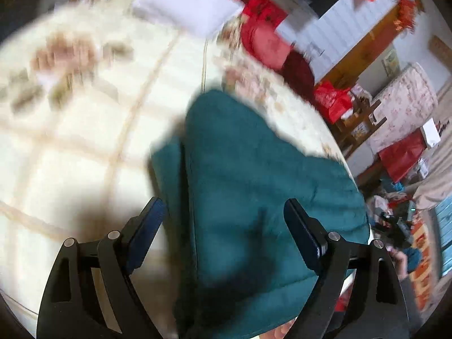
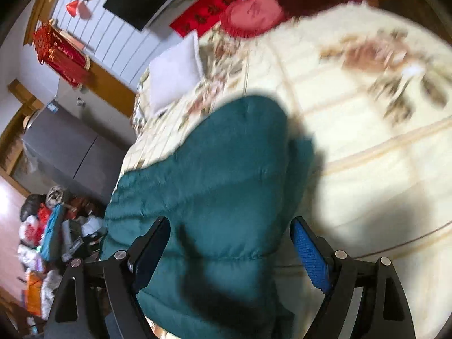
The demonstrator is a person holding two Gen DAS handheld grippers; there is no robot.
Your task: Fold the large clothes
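Left wrist view: a teal jacket (image 1: 254, 186) fills the lower centre, lying on a cream quilted bed (image 1: 70, 141), with the left claw (image 1: 223, 212) spread open over it. Right wrist view shows the jacket (image 2: 214, 186) lower centre, the right claw (image 2: 228, 231) likewise open, and a white pillow (image 2: 175, 73) at upper left.

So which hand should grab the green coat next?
Probably the right. Both tools are open with the coat lying between their fingers. The right tool sits over a quilted seam near the coat's edge, while the left tool hangs over its flat middle. Blurry, so it's close.
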